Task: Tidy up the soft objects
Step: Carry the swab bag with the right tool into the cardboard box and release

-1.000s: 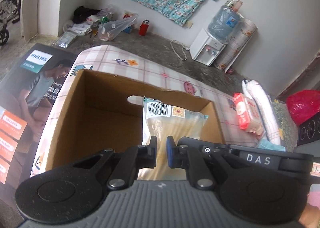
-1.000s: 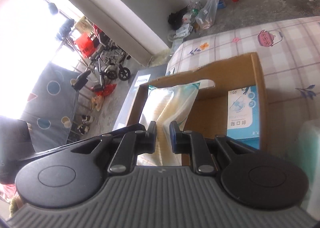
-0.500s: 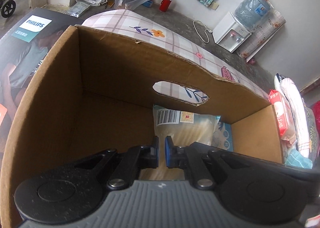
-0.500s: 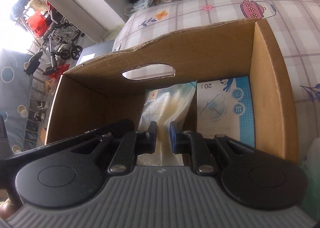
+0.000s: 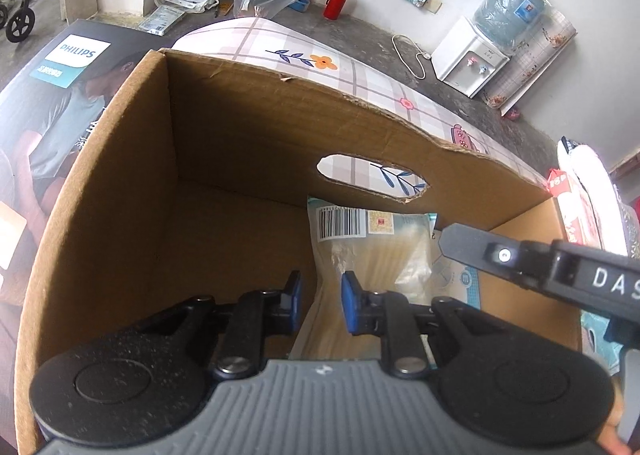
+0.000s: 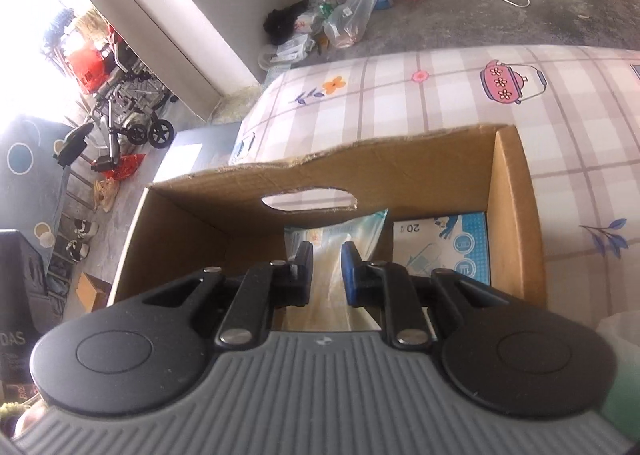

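I am at the placing step, with both tools reaching down into the cardboard box (image 5: 120, 215) and the load at its floor.

My left gripper (image 5: 320, 295) sits over the middle of the box. Its jaws have just been opening, and they now stand apart. The near edge of the clear pack (image 5: 372, 255) shows in the gap between them, but the pads do not seem to press on it. I count that side as let go.

The pack itself, pale inside with a barcode label at its far end, lies in the box below the handle cut-out in the far wall.

My right gripper (image 6: 326, 267) comes in over the box's near edge, and its jaws are nearly together. They pinch the pack's near end, so this side has not released.

Right of the pack, against the box's right wall, lies a blue-and-white packet (image 6: 444, 251). The two sit just beside each other, and I cannot tell whether they overlap.

The next move, as I judge it, is to part the right jaws so the pack settles flat. Both tools then need to lift straight up, clear of the box's walls, without dragging the film along. After that, the pink packet (image 5: 572, 207) outside the box, past its right wall, looks like the next one to fetch.
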Available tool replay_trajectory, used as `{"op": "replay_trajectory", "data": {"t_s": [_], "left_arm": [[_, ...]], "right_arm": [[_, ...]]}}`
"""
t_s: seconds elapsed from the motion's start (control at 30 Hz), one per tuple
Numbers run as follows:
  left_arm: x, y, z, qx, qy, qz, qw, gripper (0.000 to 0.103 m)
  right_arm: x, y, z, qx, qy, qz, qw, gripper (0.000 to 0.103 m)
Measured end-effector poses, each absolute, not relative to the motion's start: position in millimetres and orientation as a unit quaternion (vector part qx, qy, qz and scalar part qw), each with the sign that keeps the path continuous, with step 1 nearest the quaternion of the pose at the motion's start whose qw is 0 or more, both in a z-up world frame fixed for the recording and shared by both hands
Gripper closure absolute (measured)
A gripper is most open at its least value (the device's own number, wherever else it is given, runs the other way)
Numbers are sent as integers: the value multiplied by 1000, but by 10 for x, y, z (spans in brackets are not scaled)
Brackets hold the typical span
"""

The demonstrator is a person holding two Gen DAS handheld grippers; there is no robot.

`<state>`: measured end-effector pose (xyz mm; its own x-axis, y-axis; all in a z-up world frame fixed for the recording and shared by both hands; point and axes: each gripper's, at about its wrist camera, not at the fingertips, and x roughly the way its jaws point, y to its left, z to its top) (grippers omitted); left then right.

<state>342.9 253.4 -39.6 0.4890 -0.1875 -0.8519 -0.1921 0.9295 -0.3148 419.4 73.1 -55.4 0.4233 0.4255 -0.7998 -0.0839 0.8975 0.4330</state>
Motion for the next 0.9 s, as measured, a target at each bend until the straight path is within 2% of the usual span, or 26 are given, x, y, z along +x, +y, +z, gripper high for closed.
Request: {"op": "replay_trajectory", "data": {"t_s": [0.2, 0.33, 0.6, 0.9], "left_arm": [[3410, 2424, -426, -150, 511, 8, 847, 83], [3386, 2435, -436, -137, 518, 10, 844, 83], [3306, 2468, -380, -141, 519, 9, 843, 82], [2967, 2249, 84, -125, 480, -11, 868, 51]], "right_arm": [[4231, 801, -714, 190, 549, 158, 798, 90], [4204, 827, -941, 197, 575, 145, 781, 95], [4153, 816, -988, 230, 585, 143, 765, 92], [3892, 603, -401, 243, 528, 173, 795, 89]]}}
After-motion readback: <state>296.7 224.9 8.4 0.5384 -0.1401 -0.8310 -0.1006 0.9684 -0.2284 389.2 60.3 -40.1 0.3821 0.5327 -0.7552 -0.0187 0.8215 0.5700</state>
